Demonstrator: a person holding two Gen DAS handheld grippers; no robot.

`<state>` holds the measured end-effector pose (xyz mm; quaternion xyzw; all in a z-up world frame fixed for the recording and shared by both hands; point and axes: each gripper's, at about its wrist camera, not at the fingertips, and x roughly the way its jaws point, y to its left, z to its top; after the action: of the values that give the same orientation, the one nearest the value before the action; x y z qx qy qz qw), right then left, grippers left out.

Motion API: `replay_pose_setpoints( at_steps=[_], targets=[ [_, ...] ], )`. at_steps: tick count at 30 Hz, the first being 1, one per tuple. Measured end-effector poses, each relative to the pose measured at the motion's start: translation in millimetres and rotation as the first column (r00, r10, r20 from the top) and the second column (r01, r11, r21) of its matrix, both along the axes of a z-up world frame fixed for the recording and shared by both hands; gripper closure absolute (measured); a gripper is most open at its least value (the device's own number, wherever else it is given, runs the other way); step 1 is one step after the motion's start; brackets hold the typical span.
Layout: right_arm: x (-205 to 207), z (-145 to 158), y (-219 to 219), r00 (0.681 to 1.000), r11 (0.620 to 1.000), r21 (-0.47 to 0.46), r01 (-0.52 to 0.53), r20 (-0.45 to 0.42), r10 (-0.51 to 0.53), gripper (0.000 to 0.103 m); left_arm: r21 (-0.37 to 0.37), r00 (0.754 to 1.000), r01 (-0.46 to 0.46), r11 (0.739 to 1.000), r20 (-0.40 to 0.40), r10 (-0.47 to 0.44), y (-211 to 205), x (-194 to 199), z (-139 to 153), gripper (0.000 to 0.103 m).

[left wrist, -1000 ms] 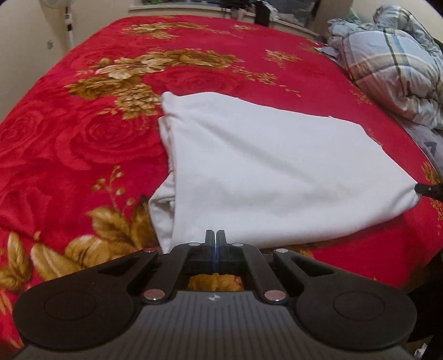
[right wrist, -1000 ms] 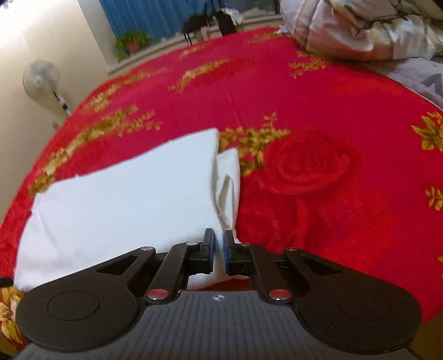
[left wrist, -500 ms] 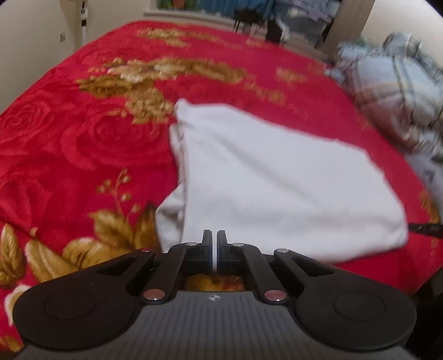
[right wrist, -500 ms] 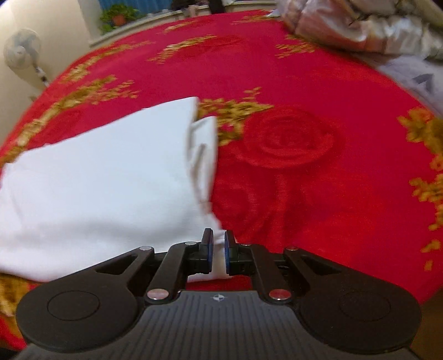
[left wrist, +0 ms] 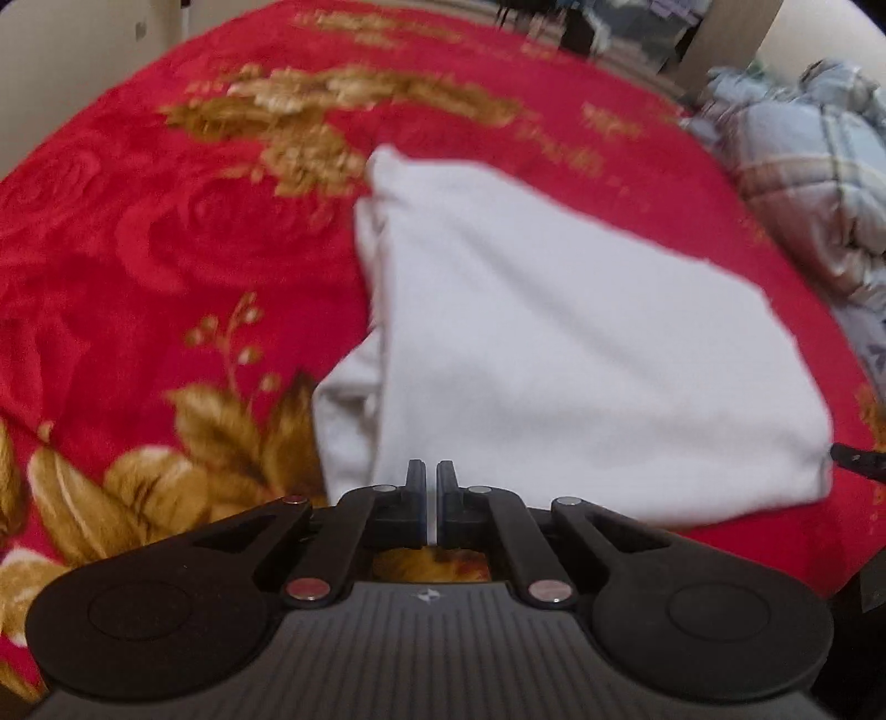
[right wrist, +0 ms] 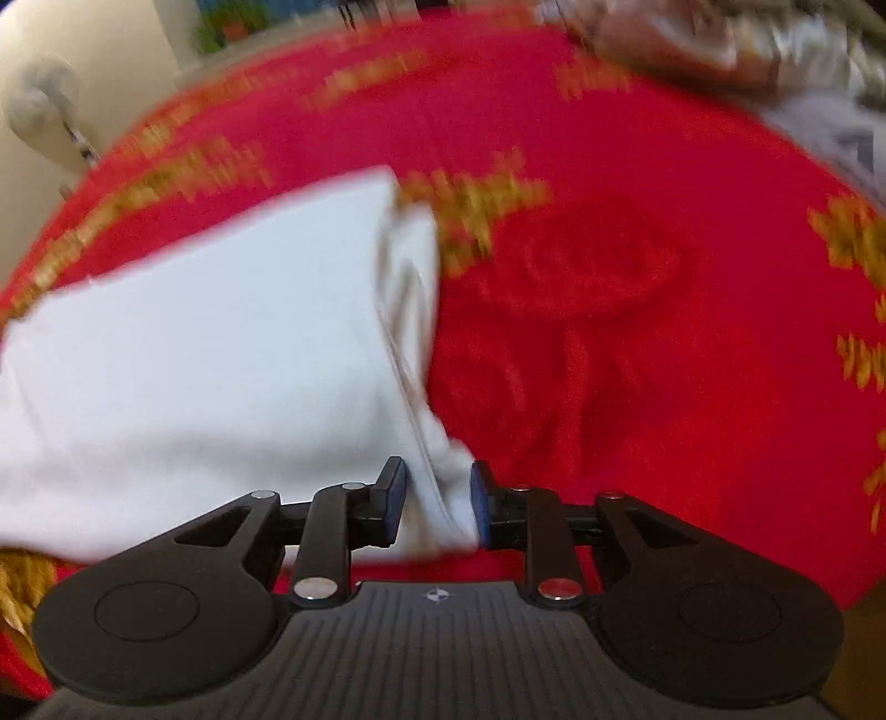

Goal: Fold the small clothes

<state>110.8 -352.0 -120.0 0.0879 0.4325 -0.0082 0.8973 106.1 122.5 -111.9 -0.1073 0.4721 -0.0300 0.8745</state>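
A folded white garment (left wrist: 565,354) lies on a red bedspread with gold flowers (left wrist: 166,238). In the left wrist view my left gripper (left wrist: 431,487) is shut on the garment's near edge, close to its left corner. In the right wrist view the garment (right wrist: 210,343) fills the left half. My right gripper (right wrist: 437,493) is open, its jaws parted around the garment's near right corner, which sits loose between them. A tip of the right gripper (left wrist: 855,459) shows at the right edge of the left wrist view.
A crumpled plaid quilt (left wrist: 803,183) is piled at the far right of the bed, also in the right wrist view (right wrist: 720,39). A standing fan (right wrist: 44,105) is by the wall at left. Furniture lines the far side.
My right gripper has opened and let go of the garment's right corner. Both views have moved closer over the garment. My left gripper stays shut on the near edge.
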Motion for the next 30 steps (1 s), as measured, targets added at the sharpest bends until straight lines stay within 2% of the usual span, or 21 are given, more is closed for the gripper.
replay_pose_setpoints(
  at_steps=[2,5,7,9,11,12,13,16,19,23,25,26,28,29,30],
  targets=[
    [1,-3,4,1.000,1.000,-0.028,-0.009,0.003,0.009,0.063,-0.006,1.000,-0.002,1.000,0.007,0.002,-2,1,1,0.098],
    [10,-27,7,0.992,0.997,-0.069,-0.016,-0.122,0.007,0.062,0.056,0.999,-0.007,0.998,-0.053,0.010,-5,7,-13,0.088],
    [9,-28,7,0.992,0.998,-0.065,-0.005,-0.125,-0.003,0.062,0.084,0.995,-0.010,0.996,-0.097,0.018,-2,7,-23,0.088],
    [6,-16,7,0.998,0.998,-0.063,-0.002,-0.060,-0.002,0.062,0.064,0.997,-0.044,0.997,-0.054,0.047,1,3,-13,0.086],
    [-1,-1,10,1.000,0.997,-0.083,-0.005,0.026,0.007,0.060,0.089,0.999,-0.044,0.995,0.032,0.042,-2,-2,5,0.072],
    [-6,5,12,0.998,0.995,-0.102,-0.004,0.067,0.011,0.058,0.112,0.996,-0.049,0.993,0.079,0.040,-4,-6,14,0.060],
    [-10,10,13,0.995,0.993,-0.115,-0.003,0.095,0.014,0.056,0.130,0.991,-0.056,0.990,0.125,0.039,-5,-9,23,0.056],
    [-20,16,21,0.988,0.991,-0.131,0.008,0.153,0.012,0.055,0.140,0.976,-0.068,0.988,0.213,0.037,-6,-15,47,0.055],
    [-27,18,33,0.983,0.993,-0.115,0.010,0.184,0.011,0.055,0.119,0.962,-0.100,0.988,0.263,0.066,2,-20,62,0.055],
    [-46,29,70,0.972,0.994,-0.103,-0.022,0.231,0.045,0.055,0.097,0.937,-0.194,0.976,0.312,0.156,30,-28,82,0.055],
    [-53,35,96,0.963,0.994,-0.079,-0.073,0.254,0.090,0.055,0.077,0.923,-0.240,0.968,0.327,0.203,49,-28,89,0.055],
    [-56,38,113,0.956,0.992,-0.071,-0.105,0.267,0.120,0.056,0.059,0.913,-0.268,0.961,0.334,0.234,59,-30,94,0.055],
    [-60,43,144,0.939,0.984,-0.046,-0.170,0.295,0.176,0.071,0.028,0.895,-0.317,0.948,0.340,0.289,76,-34,100,0.055],
    [-62,45,162,0.928,0.976,-0.029,-0.214,0.306,0.212,0.082,0.015,0.888,-0.337,0.941,0.339,0.312,85,-35,103,0.055],
    [-63,47,181,0.917,0.968,-0.020,-0.251,0.314,0.245,0.084,0.001,0.879,-0.359,0.933,0.336,0.338,94,-37,105,0.055]
  ],
)
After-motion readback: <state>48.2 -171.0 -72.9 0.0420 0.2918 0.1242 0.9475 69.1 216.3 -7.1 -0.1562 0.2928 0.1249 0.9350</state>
